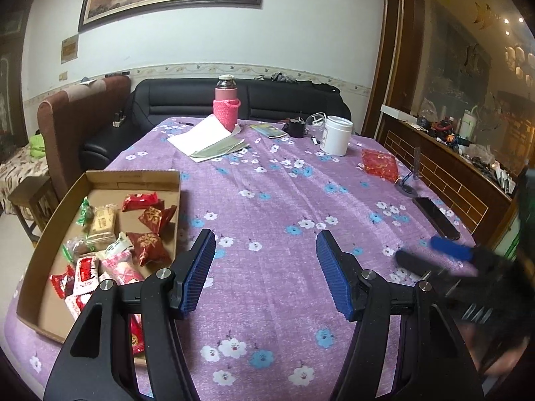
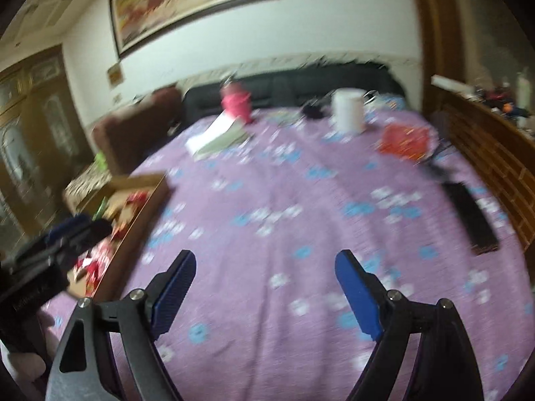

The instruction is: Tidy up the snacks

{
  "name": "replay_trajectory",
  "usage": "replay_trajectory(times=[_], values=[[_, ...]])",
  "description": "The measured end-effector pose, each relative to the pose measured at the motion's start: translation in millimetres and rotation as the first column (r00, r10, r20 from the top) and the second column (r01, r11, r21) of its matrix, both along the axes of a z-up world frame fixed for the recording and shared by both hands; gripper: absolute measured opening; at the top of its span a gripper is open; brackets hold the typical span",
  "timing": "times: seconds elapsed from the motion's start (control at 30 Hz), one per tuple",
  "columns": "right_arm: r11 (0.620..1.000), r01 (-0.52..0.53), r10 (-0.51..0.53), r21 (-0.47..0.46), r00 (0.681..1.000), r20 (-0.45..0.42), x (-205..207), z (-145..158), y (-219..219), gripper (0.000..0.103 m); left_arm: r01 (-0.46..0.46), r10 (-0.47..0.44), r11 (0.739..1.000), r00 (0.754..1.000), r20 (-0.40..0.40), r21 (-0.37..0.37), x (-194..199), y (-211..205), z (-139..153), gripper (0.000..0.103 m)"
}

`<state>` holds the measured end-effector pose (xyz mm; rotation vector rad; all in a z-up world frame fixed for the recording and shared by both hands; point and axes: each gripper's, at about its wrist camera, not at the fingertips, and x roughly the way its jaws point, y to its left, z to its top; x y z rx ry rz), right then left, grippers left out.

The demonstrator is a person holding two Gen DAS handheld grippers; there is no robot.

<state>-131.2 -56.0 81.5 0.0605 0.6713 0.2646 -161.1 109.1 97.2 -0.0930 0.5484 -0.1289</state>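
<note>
Left hand-held gripper (image 1: 265, 269): jaws spread wide, nothing between, above table (image 1: 267, 200) near edge. Right hand-held gripper (image 2: 265, 289): jaws likewise apart, empty; view blurred. Snacks (image 1: 113, 244) lie in cardboard tray (image 1: 133, 177) at table's left edge. Red packet (image 1: 379, 163) near right edge. White jar (image 1: 336, 135), pink bottle (image 1: 227, 107) at far edge.

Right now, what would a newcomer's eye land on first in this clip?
The purple floral tablecloth fills both views. At its left edge sits a shallow cardboard box holding wrapped snacks, mostly red. A pink-sleeved bottle and a white jar stand at the far end, and both grippers are open and hold nothing.
</note>
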Motion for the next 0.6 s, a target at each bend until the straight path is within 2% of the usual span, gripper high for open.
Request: replay_trajectory(times=[0.2, 0.3, 0.37, 0.6], values=[[0.997, -0.042, 0.039, -0.059, 0.998, -0.055, 8.0, -13.2, 26.1, 0.087, -0.032, 0.032, 0.999, 0.999, -0.014, -0.009, 0.5, 14.0, -2.9, 0.063], [0.995, -0.088, 0.084, -0.042, 0.994, -0.073, 14.9, -16.5, 43.9, 0.087, -0.069, 0.069, 0.997, 0.997, -0.018, 0.021, -2.8, 23.9, -2.0, 0.063], [0.991, -0.119, 0.114, -0.062, 0.990, -0.083, 17.9, -20.2, 61.3, 0.087, -0.102, 0.103, 0.994, 0.994, -0.027, 0.041, -4.7, 33.4, -4.0, 0.063], [0.978, -0.185, 0.172, -0.099, 0.977, -0.122, 22.3, -29.6, 103.2, 0.087, -0.214, 0.217, 0.976, 0.966, -0.142, 0.039, 3.5, 70.8, -25.5, 0.063]])
